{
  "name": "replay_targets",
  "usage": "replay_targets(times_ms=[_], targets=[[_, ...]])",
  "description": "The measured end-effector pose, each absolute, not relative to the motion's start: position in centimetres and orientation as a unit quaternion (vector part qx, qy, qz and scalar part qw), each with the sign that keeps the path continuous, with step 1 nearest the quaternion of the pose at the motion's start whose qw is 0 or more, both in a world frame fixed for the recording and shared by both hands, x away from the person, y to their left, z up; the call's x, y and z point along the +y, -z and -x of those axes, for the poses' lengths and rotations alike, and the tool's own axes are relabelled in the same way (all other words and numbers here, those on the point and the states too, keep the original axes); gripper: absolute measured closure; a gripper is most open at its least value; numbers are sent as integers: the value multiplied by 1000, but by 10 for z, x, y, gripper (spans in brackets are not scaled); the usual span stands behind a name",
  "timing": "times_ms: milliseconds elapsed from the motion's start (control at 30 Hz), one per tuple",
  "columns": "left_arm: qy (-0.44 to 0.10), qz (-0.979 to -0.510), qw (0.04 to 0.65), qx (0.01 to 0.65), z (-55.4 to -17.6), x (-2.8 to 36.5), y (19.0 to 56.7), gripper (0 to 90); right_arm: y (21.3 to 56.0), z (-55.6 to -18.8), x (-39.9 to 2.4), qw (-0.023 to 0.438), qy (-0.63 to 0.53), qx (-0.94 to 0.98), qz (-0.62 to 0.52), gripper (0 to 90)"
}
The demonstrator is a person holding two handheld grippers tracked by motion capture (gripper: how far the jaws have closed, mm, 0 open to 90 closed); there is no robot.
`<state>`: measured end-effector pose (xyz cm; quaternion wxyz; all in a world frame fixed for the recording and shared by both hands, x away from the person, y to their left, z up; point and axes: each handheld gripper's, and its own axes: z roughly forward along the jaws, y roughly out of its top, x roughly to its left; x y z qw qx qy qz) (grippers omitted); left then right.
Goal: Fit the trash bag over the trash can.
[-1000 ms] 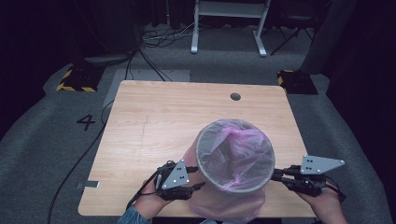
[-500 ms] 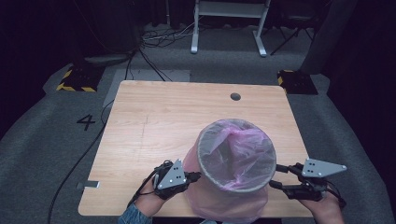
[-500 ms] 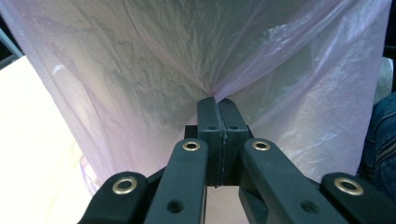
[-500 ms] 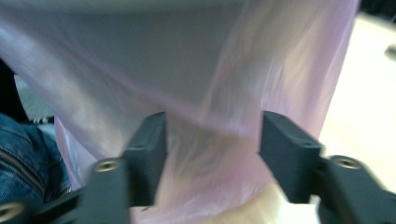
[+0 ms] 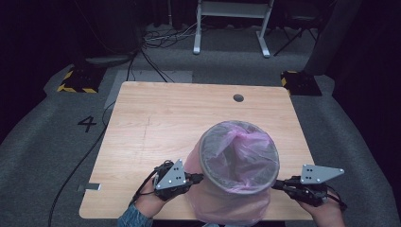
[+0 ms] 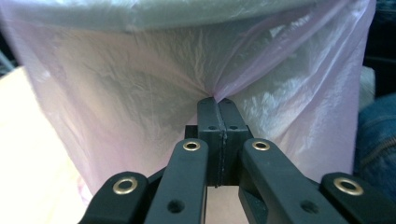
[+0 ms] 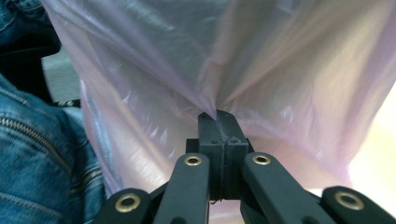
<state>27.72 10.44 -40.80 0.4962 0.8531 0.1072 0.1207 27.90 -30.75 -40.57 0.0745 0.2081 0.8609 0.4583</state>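
A black "4" is marked on the grey floor.

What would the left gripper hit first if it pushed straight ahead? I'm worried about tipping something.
The left gripper, shut on the pink bag, points at the bin side. It would likely press the film against the bin wall right behind; the gap is unclear.

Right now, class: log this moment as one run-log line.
left gripper: shut on pink bag | right gripper: shut on pink bag | bin: lined, upright, table near edge

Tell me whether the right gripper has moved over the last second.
Yes. The right gripper, shut on the pink bag, has slid toward the table's near edge.
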Motion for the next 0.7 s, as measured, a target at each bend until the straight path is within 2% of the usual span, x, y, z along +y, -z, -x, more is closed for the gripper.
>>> replay_targets(times_ms=[100, 267, 367, 700], targets=[[-114, -869, 470, 105, -278, 99, 418, 900, 424, -282, -306, 52, -437, 870, -222, 900], [-93, -879, 445, 144, -292, 101, 437, 900, 453, -286, -300, 37, -393, 888, -235, 900], [-98, -889, 417, 163, -298, 101, 447, 900, 466, -289, -301, 27, -372, 894, -250, 900], [-102, -887, 403, 200, -306, 112, 456, 900, 476, -279, -311, 16, -349, 898, -269, 892]])
